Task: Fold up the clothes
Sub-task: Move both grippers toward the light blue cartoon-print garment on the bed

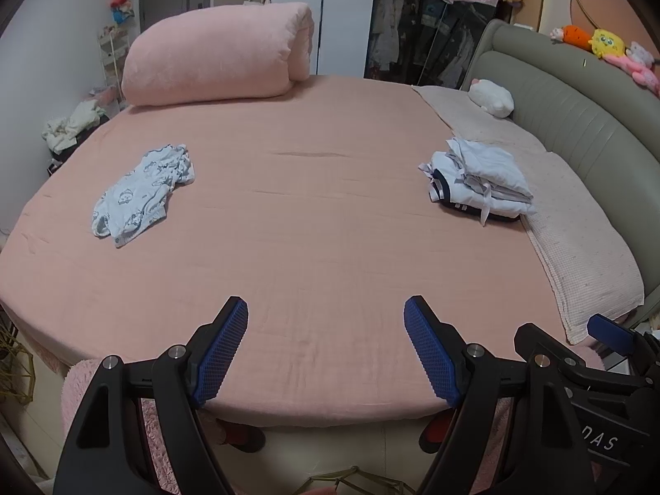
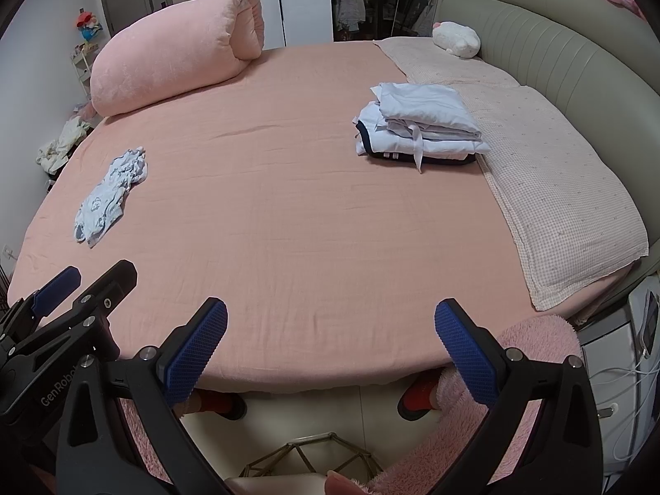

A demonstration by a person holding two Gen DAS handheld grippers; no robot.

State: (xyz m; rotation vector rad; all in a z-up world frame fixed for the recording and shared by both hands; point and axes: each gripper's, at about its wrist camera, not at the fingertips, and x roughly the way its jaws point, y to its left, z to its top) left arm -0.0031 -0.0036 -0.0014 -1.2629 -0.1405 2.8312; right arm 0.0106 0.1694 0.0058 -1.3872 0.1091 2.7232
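Printed garment (image 1: 142, 194), crumpled on the bed (image 1: 330, 247) far left of the folded stack (image 1: 482, 181), best approached with left gripper (image 1: 326, 321) and right gripper (image 2: 330, 326), both jaws released and empty, then spread flat before folding.

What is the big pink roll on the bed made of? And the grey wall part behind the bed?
The big pink roll looks like soft fleecy blanket fabric: its surface is fuzzy and matte, and it bulges where it is rolled. The grey headboard seems to be padded leather or faux leather: smooth, slightly shiny, with stitched ribs.
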